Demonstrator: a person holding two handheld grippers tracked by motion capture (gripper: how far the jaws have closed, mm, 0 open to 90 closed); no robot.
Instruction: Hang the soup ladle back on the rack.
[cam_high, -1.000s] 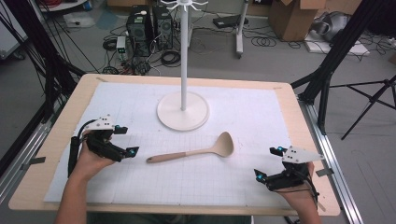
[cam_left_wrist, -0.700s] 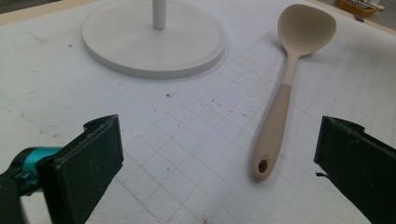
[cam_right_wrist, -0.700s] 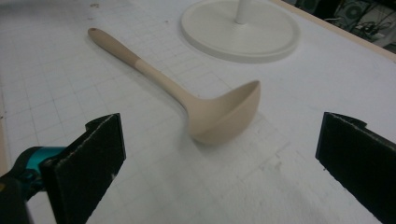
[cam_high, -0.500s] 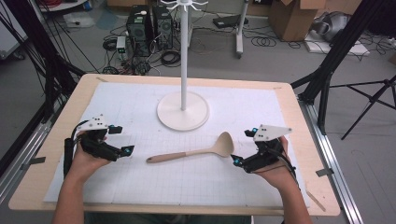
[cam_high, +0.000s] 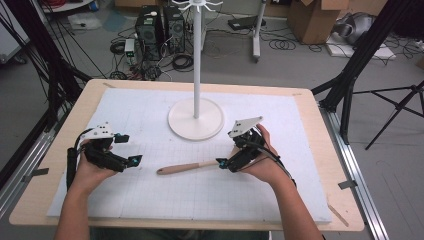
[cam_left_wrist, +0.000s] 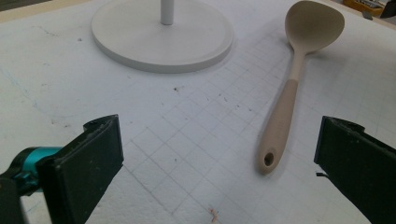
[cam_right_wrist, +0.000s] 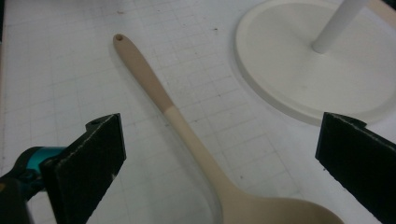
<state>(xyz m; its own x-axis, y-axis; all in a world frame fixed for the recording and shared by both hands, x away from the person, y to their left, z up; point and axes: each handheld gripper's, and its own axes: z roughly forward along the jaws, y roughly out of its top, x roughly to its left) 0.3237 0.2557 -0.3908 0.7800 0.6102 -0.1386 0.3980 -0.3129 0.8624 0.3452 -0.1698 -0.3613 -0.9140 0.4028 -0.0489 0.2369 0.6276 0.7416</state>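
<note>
While the left gripper (cam_high: 131, 161) rests on the white gridded mat (cam_high: 150, 115) with its jaws spread wide and nothing between them, the beige spoon (cam_high: 186, 167) lies flat just ahead of its fingertips, the holed end of the handle nearest and the bowl pointing away beside the round base of the white stand (cam_high: 195, 118). Further right, the right gripper (cam_high: 223, 163) hovers low over the bowl end of that spoon, jaws likewise wide apart; in the right gripper view the neck and bowl sit between its two black fingers (cam_right_wrist: 88, 161), closer to the left one, with the stand's base off beyond the right finger. To grasp well, I judge the right gripper should centre the narrow neck between the pads, drop until they nearly touch the mat, and close across the neck rather than the broad bowl, which would slip. The spoon looks smooth and matte, with a darker tan grip and a paler neck and bowl; the stand is a glossy disc with a slim upright pole; the pads look flat and slightly textured.
</note>
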